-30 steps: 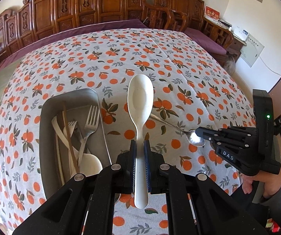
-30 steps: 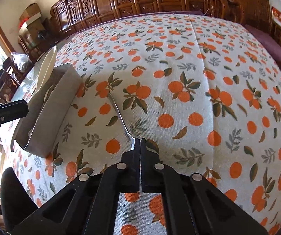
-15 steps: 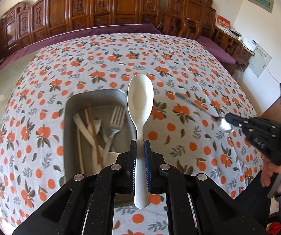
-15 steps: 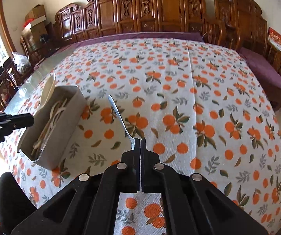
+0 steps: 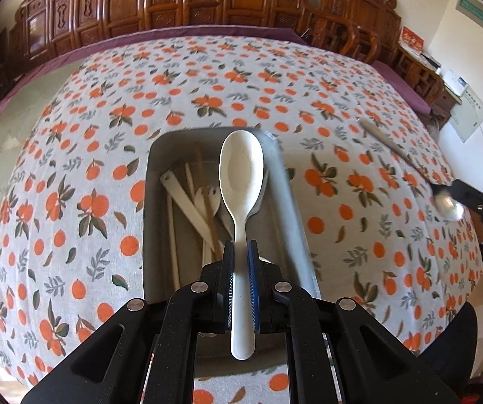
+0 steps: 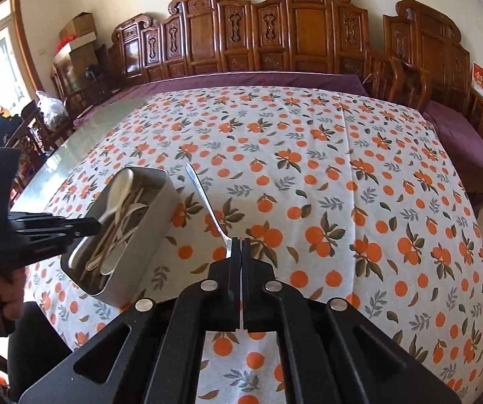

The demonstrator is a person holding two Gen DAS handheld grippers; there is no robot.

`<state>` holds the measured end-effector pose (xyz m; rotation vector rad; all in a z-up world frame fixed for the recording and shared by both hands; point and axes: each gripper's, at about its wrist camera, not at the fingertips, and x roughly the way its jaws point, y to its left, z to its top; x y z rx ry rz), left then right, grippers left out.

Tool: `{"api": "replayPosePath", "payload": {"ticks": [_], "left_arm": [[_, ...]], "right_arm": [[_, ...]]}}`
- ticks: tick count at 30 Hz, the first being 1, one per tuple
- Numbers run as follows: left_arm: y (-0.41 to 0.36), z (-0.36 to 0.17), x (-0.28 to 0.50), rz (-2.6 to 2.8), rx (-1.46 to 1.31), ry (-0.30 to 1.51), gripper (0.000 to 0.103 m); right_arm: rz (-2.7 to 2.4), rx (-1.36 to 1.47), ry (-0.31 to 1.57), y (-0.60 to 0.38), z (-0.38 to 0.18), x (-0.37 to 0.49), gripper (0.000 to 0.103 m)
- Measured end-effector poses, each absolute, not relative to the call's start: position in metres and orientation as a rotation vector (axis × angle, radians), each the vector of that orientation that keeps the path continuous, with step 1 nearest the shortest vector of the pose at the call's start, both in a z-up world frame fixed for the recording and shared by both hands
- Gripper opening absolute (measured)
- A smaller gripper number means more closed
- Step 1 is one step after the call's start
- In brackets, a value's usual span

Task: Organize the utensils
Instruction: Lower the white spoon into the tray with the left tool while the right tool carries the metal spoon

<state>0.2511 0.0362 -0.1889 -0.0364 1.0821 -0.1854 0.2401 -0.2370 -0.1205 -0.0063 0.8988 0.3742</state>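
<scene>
Our left tool point(image 5: 240, 252) is pinching the handle of a white plastic spoon point(image 5: 241, 181), its fingers pressed against the handle on both sides, with the bowl pointing forward and the handle end sticking back past the pads. We see this spoon held above the metal tray point(image 5: 293, 208), the bowl over the tray's far end and not touching what lies inside. From the right wrist view the same left tool point(image 6: 86, 227) reaches in over the tray's near corner, the white spoon point(image 6: 117, 192) slanting up across the open tray point(image 6: 154, 212).

Inside the tray we make out pale utensils point(image 5: 187, 198) lying lengthwise, a brown chopstick point(image 5: 206, 195) among them, and white fork tines point(image 5: 209, 193) beside it; the rest is too tangled to name.

Our right tool point(image 6: 241, 245) is closed on a metal spoon point(image 6: 208, 205), gripping it at the bowl end so the handle juts forward and to the left, its tip raised toward the tray's right wall. In the left wrist view that right tool point(image 5: 467, 198) sits well to the right of the tray, the metal spoon point(image 5: 409, 161) held clear above the bench point(image 5: 73, 168), which wears an orange-print tablecloth point(image 6: 342, 185).
</scene>
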Motion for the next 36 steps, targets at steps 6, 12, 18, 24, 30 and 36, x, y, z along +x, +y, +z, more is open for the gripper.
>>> {"api": "replayPosePath", "payload": {"ticks": [6,12,18,24,30,36], "left_arm": [[0.036,-0.204,0.260,-0.176,-0.043,1.114,0.007],[0.029,-0.215,0.268,-0.177,-0.040,1.144,0.007],[0.030,-0.216,0.267,-0.172,-0.041,1.145,0.018],[0.041,-0.200,0.252,-0.158,-0.028,1.103,0.025],[0.059,-0.181,0.235,-0.143,-0.034,1.051,0.028],[0.081,-0.160,0.223,-0.129,-0.054,0.998,0.032]], "right_arm": [[0.393,-0.016,0.906,-0.229,-0.121,0.240,0.001],[0.403,-0.019,0.915,-0.225,-0.124,0.242,0.001],[0.415,-0.028,0.922,-0.219,-0.125,0.242,0.001],[0.440,-0.042,0.922,-0.202,-0.123,0.240,0.001],[0.471,-0.054,0.920,-0.179,-0.120,0.239,0.001],[0.496,-0.070,0.930,-0.151,-0.122,0.239,0.001]]}}
